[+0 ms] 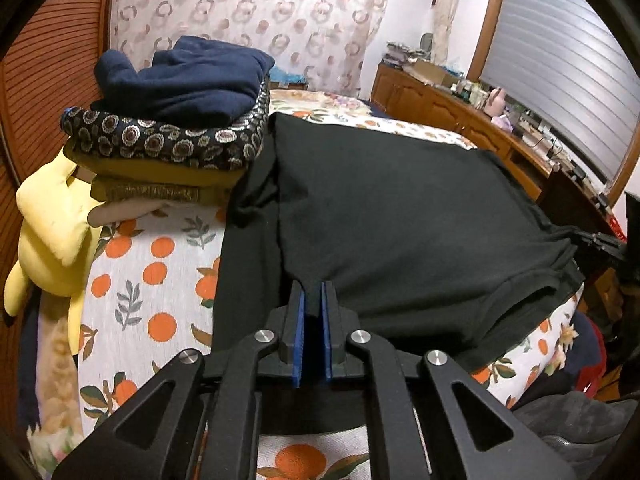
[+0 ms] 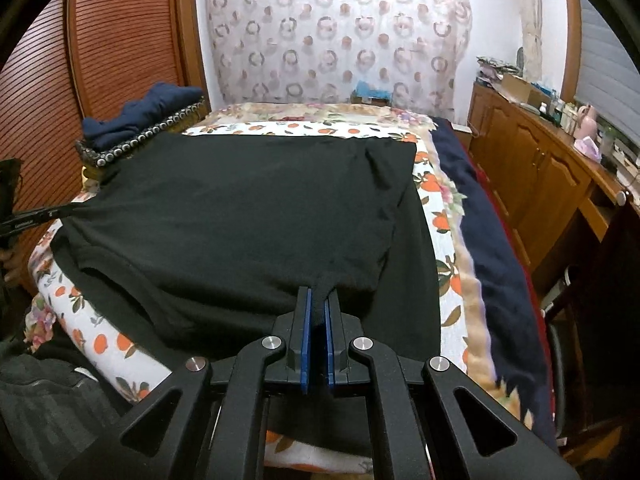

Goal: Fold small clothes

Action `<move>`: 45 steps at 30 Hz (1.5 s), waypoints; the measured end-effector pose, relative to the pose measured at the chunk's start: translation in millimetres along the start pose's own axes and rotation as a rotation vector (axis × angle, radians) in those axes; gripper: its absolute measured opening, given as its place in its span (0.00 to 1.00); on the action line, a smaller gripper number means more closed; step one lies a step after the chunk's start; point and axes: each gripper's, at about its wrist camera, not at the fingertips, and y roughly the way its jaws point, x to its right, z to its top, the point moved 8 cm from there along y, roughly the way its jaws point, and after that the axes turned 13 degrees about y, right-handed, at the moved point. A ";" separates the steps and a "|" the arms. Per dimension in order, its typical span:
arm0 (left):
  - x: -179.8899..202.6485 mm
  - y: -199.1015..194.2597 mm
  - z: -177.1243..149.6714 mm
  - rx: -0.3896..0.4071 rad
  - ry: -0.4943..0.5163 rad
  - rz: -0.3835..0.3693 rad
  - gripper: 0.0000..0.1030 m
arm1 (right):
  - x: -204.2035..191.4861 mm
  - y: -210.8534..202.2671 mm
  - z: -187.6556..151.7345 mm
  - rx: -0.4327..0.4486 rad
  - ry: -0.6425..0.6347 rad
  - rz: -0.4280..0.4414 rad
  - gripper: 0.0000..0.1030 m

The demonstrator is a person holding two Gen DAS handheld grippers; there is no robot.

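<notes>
a black garment [image 1: 400, 220] lies spread across a bed covered in a white sheet printed with oranges and leaves [image 1: 152, 264], and both tools have hold of its near edge. the left gripper [image 1: 313, 292] has its blue pads pressed together on a pinch of the black cloth, and the right gripper [image 2: 318, 300] is clamped the same way on another bunch of it, the fabric drawn taut between them. in the right wrist view the left tool shows at the far left edge, gripping the garment's corner.

at the head of the bed on the left sits a stack of folded clothes [image 1: 168, 136]: a navy piece on top, a dark floral one under it, mustard below. a yellow plush toy [image 1: 52, 232] slumps beside the stack. behind stands a slatted wooden wardrobe [image 2: 120, 52], and a curtain with ring patterns [image 2: 340, 32] hangs at the far wall. along the right runs a wooden cabinet [image 2: 528, 168] cluttered with bottles and boxes. a dark blue blanket [image 2: 492, 240] lies along the bed's right side.
</notes>
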 end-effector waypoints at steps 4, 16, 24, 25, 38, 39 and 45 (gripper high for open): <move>0.2 -0.7 -2.7 -0.003 0.002 0.013 0.15 | -7.4 -8.2 10.8 0.042 -0.008 -0.023 0.14; -16.4 2.3 -4.9 -0.008 0.000 0.074 0.78 | -39.5 -4.3 5.3 0.085 -0.032 0.036 0.49; -25.9 11.6 -14.5 -0.044 -0.016 0.096 0.78 | -66.1 43.9 -9.3 -0.001 -0.096 0.103 0.64; -26.6 12.7 -15.8 -0.047 -0.017 0.097 0.78 | -67.8 49.6 -7.1 -0.012 -0.100 0.107 0.64; -26.7 17.6 -22.9 -0.063 -0.023 0.086 0.78 | -77.1 86.0 -12.6 -0.099 -0.121 0.091 0.72; -26.4 17.4 -23.2 -0.063 -0.026 0.084 0.78 | -77.1 85.4 -12.4 -0.093 -0.124 0.093 0.75; -27.2 17.8 -23.8 -0.059 -0.036 0.080 0.78 | -76.7 82.7 -14.0 -0.078 -0.131 0.081 0.80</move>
